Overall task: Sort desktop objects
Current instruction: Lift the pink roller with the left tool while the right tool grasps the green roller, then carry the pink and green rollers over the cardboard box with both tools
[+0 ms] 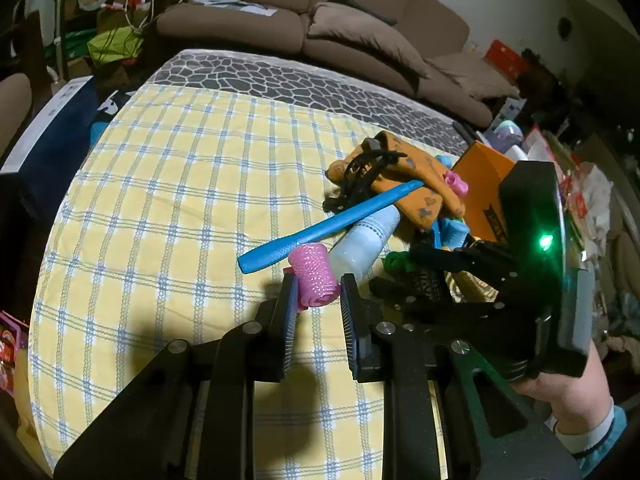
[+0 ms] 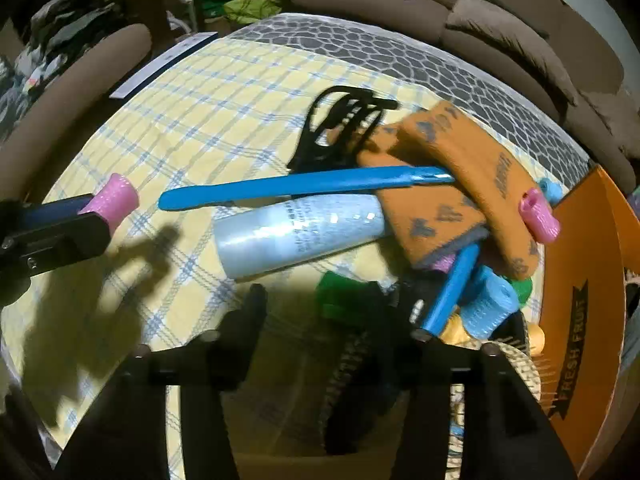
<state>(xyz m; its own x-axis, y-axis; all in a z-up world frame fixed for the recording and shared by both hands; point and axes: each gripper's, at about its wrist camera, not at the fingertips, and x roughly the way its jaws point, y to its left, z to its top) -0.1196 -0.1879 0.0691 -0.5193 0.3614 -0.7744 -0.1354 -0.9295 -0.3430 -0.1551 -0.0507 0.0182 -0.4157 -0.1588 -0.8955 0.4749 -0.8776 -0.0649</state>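
Note:
My left gripper (image 1: 318, 284) is closed around a pink hair roller (image 1: 314, 274) just above the checked cloth; the roller also shows in the right wrist view (image 2: 114, 202), held between the left fingers. Beside it lies a pile: a blue comb (image 1: 328, 226), a white bottle (image 2: 298, 236), orange socks (image 2: 460, 184), a black hair claw (image 2: 340, 128), a second pink roller (image 2: 538, 214), a blue roller (image 2: 486, 306) and a green roller (image 2: 340, 294). My right gripper (image 2: 328, 298) is open over the green roller and a dark patterned thing.
The yellow checked tablecloth (image 1: 168, 208) covers the table, with bare cloth to the left. An orange "Fresh Fruit" box (image 2: 584, 320) stands at the right edge of the pile. A brown sofa (image 1: 360, 32) lies behind the table. A hairbrush (image 2: 516, 364) lies by the box.

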